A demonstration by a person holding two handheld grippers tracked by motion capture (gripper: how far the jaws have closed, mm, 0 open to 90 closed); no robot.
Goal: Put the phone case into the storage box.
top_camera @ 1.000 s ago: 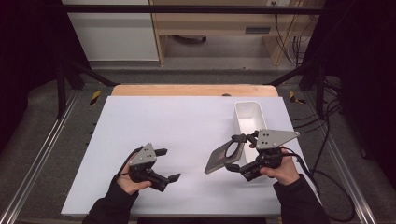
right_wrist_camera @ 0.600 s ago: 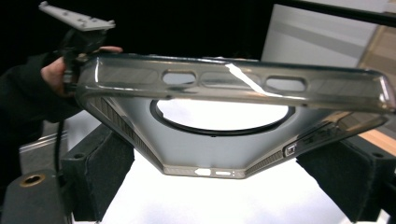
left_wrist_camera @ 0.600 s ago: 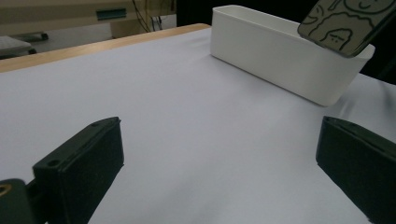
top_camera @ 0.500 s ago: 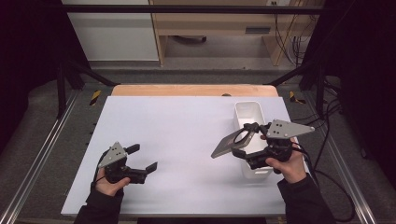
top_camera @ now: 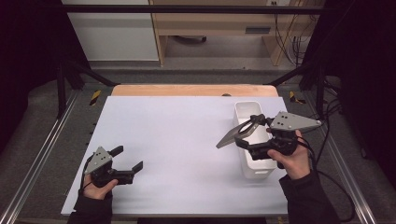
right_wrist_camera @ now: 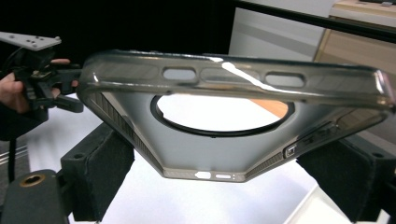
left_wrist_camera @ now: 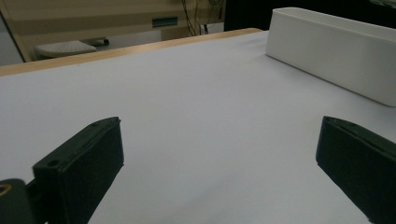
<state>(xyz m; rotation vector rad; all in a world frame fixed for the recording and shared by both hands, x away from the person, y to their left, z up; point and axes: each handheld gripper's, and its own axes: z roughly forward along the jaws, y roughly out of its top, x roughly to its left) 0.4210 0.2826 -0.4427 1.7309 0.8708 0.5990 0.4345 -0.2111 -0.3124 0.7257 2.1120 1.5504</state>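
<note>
No brand, label or readable writing can be seen on the phone case [right_wrist_camera: 233,121], on the bin or on the grippers. The tabletop [top_camera: 177,135] is covered with a plain white sheet, and a strip of light wood shows at its far edge. Around it run metal rails on a dark floor; behind stand a white cabinet [top_camera: 112,32] and a wooden bench [top_camera: 219,23] with cables hanging near it.

The right gripper [top_camera: 250,133] holds the phone case between its fingers — a smoky transparent case with a dark ring in its back. It is lifted above the tabletop, at the left wall of the white bin [top_camera: 254,140], which stands on the right side. In the high view the long axis of the case runs from the fingers down toward the left, so its free end points to the middle of the tabletop, and it is tilted.

The left gripper [top_camera: 127,158] rests near the front left corner, well apart from the case — its fingers [left_wrist_camera: 79,172] are spread wide with nothing between them
</note>
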